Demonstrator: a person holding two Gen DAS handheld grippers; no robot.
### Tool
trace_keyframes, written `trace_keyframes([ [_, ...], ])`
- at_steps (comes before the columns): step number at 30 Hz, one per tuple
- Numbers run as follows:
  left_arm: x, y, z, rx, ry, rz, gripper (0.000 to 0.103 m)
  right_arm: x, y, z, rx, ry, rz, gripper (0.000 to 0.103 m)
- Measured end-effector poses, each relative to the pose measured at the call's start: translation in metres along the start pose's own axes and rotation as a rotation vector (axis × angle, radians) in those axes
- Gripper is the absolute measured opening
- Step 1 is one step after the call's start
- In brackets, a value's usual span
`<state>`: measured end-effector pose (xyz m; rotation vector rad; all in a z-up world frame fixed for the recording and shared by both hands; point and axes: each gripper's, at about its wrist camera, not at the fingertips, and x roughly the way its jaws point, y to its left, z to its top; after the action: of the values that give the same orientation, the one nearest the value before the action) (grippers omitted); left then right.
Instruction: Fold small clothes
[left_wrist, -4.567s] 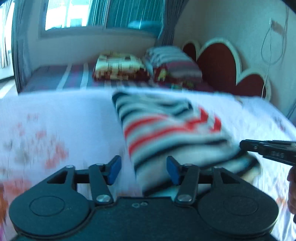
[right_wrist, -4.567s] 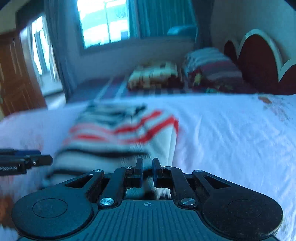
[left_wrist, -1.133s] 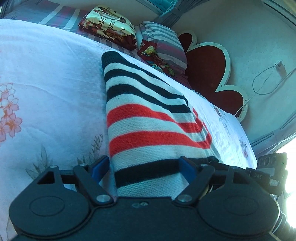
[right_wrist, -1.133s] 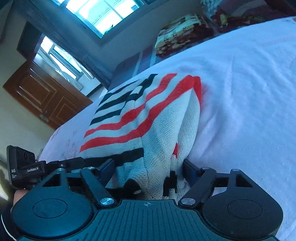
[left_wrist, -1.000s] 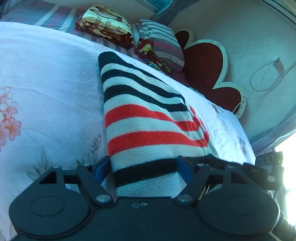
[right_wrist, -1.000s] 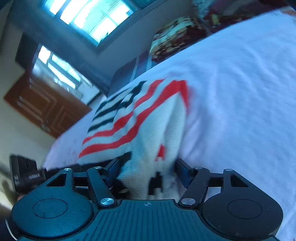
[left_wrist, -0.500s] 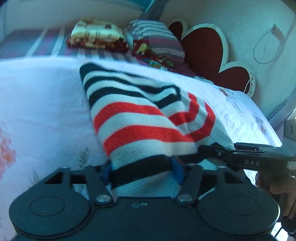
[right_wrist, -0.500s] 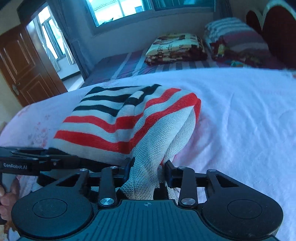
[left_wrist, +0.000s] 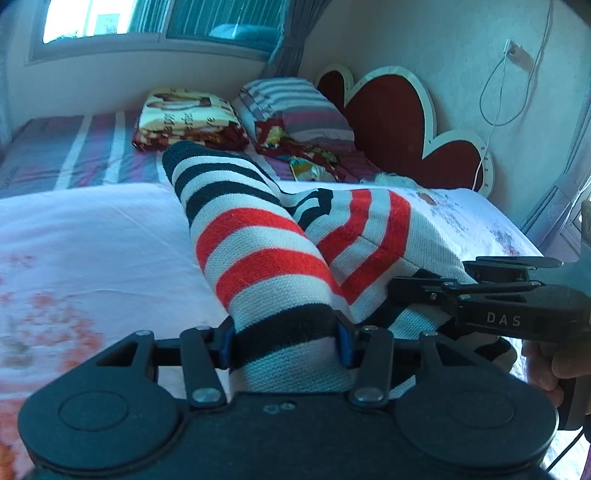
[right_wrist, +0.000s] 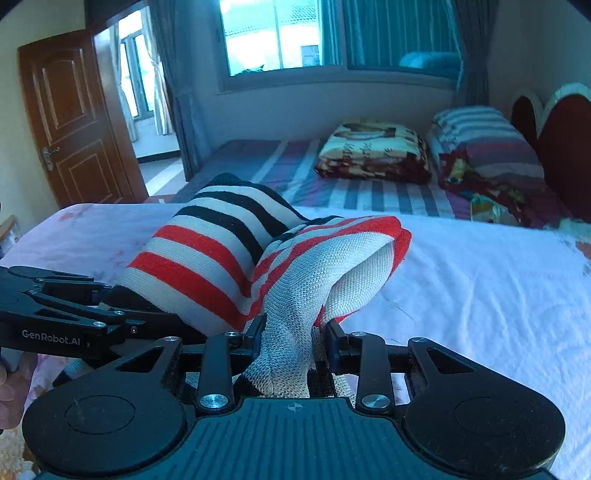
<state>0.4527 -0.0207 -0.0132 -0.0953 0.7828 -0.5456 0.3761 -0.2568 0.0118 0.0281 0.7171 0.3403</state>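
A small knit sweater (left_wrist: 258, 251) with black, red and white stripes lies folded on the white bed sheet (left_wrist: 92, 236). Its near end is raised off the sheet. My left gripper (left_wrist: 284, 339) is shut on the near left edge of the sweater. My right gripper (right_wrist: 293, 341) is shut on the near right edge of the sweater (right_wrist: 221, 254), where the fabric bunches between the fingers. Each gripper shows in the other's view: the right one (left_wrist: 402, 291) at the right, the left one (right_wrist: 110, 295) at the left.
Behind the sheet are a folded patterned blanket (left_wrist: 184, 122), a striped pillow (left_wrist: 295, 107) and a red heart-shaped headboard (left_wrist: 399, 125). A wooden door (right_wrist: 70, 122) and a window (right_wrist: 280, 33) stand beyond. A cable (left_wrist: 502, 85) hangs on the right wall.
Both grippers closed from wide open onto the sweater's near edge and lifted it. The sweater's near end has risen and bunched, and both views have levelled out.
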Motion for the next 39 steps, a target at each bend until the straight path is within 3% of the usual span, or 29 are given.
trace_keyframes([
  [10, -0.076, 0.063, -0.026, -0.038, -0.029, 0.1, 0.048, 0.013, 0.122, 0.005, -0.078, -0.027, 0.098, 0.033],
  [17, -0.107, 0.112, -0.055, -0.039, 0.014, 0.174, 0.048, 0.049, 0.202, -0.014, -0.079, 0.017, 0.188, 0.033],
  [22, -0.104, 0.144, -0.078, -0.095, 0.067, 0.205, 0.05, 0.088, 0.227, -0.038, -0.029, 0.103, 0.229, 0.033],
  [24, -0.102, 0.159, -0.089, -0.141, 0.069, 0.206, 0.061, 0.106, 0.219, -0.05, 0.016, 0.159, 0.196, 0.037],
  [26, -0.1, 0.168, -0.096, -0.19, 0.042, 0.252, 0.095, 0.118, 0.198, -0.06, 0.106, 0.172, 0.215, 0.055],
  [27, -0.1, 0.169, -0.098, -0.194, 0.034, 0.274, 0.098, 0.122, 0.189, -0.062, 0.158, 0.182, 0.225, 0.062],
  [31, -0.114, 0.173, -0.104, -0.181, 0.005, 0.269, 0.096, 0.114, 0.167, -0.057, 0.256, 0.186, 0.268, 0.063],
  [33, -0.133, 0.175, -0.108, -0.165, -0.03, 0.276, 0.086, 0.099, 0.161, -0.05, 0.25, 0.143, 0.259, 0.063],
  [35, -0.148, 0.17, -0.105, -0.141, -0.085, 0.298, 0.057, 0.084, 0.16, -0.04, 0.225, 0.086, 0.261, 0.06],
  [37, -0.148, 0.161, -0.092, -0.089, -0.101, 0.302, 0.051, 0.076, 0.165, -0.028, 0.169, 0.031, 0.257, 0.025],
  [39, -0.137, 0.151, -0.08, -0.044, -0.09, 0.29, 0.051, 0.074, 0.176, -0.018, 0.12, 0.011, 0.269, 0.023],
])
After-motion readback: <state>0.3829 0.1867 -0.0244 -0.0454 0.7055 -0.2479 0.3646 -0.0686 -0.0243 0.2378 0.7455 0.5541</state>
